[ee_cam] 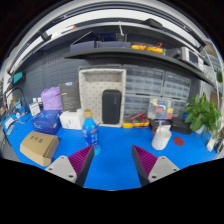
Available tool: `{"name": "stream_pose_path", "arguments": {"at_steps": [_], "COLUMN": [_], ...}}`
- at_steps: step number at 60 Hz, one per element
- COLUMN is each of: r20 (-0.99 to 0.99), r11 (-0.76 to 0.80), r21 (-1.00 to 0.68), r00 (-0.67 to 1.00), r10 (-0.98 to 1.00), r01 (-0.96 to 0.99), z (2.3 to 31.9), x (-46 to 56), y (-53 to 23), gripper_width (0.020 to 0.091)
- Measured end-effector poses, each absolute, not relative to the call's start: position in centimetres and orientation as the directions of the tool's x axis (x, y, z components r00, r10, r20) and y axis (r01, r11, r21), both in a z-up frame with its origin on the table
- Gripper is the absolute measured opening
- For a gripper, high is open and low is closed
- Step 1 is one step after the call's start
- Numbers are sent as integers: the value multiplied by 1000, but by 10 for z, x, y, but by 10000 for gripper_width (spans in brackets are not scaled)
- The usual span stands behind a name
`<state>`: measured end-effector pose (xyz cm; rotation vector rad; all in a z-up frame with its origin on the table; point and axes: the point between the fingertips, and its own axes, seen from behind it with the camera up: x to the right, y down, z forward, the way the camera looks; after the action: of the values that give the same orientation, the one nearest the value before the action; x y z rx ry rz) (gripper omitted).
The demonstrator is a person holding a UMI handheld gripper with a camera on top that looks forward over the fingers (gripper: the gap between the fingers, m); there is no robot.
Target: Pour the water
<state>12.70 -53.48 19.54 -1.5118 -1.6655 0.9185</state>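
No readable text or brand on anything. Gripper (113, 163) spread wide, nothing between the pink pads (84, 160). Water bottle (90, 133) with blue label stands upright on the blue worktop (120, 160), just ahead of the left finger, slightly outboard. White cup (161, 137) ahead of the right finger, further back. Cardboard box (39, 148) left of the bottle. Black device (111, 107) straight ahead at the back.

We count one water bottle (90, 133), one cardboard box (39, 148) and one white cup (161, 138) on the blue table (115, 165). We see also one green plant (203, 112) and one black box (111, 107).
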Motion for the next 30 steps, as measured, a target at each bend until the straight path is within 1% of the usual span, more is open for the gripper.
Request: {"name": "stream_pose_path", "arguments": {"at_steps": [10,17,30], "r20": [-8,-5,3], "r11": [35,29,29], "r21": [-865,-873,-893], "r00": [-84,-68,-59], "r10": [996,998,998], "r01": [501,486,450], "z": [178,171,150], "x": [118,93,36], "y": [-563,-564,-563], "gripper_width": [765,764,760]}}
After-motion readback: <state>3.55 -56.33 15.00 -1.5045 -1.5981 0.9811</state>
